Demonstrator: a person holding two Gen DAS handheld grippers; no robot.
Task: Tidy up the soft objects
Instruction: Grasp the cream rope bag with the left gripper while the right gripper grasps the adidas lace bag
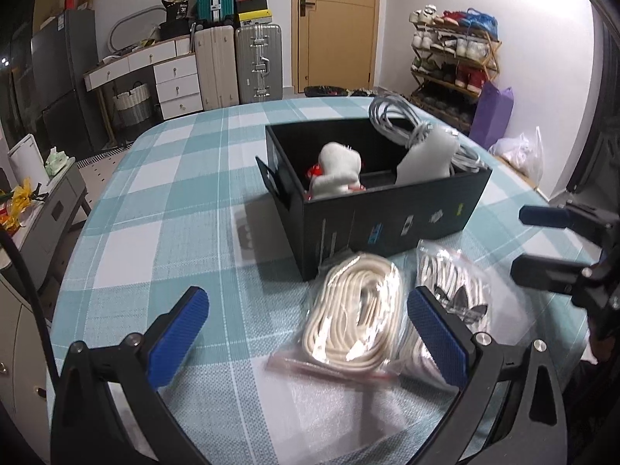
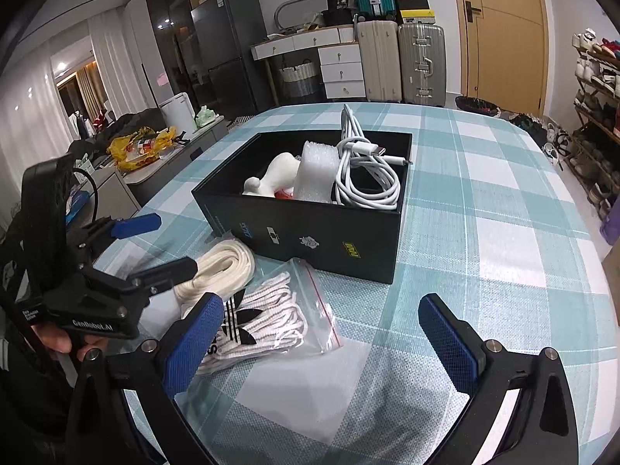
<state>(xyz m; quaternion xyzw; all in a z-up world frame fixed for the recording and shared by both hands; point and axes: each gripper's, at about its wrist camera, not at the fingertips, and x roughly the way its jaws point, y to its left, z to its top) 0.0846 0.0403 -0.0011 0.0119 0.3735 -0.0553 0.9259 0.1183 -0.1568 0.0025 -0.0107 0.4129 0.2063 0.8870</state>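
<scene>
A black open box (image 1: pixel 387 221) (image 2: pixel 310 228) stands on the checked tablecloth. It holds a white plush toy (image 1: pixel 339 170) (image 2: pixel 273 176), a bubble-wrap piece (image 2: pixel 314 172) (image 1: pixel 428 161) and a coiled white cable (image 2: pixel 364 178) (image 1: pixel 403 120). In front of it lie two clear bags: one of cream laces (image 1: pixel 356 310) (image 2: pixel 221 267), one of white laces with a black trefoil logo (image 2: pixel 267 317) (image 1: pixel 453 294). My left gripper (image 1: pixel 310 333) is open above the cream bag. My right gripper (image 2: pixel 321 337) is open, empty, over the logo bag's right edge.
The round table with the teal checked cloth (image 2: pixel 484 232) fills the foreground. Behind it stand suitcases (image 1: pixel 236 66), a white drawer unit (image 1: pixel 176 85), a door (image 1: pixel 335 27) and a shoe rack (image 1: pixel 453 62). A low side cabinet (image 1: pixel 46 209) stands left of the table.
</scene>
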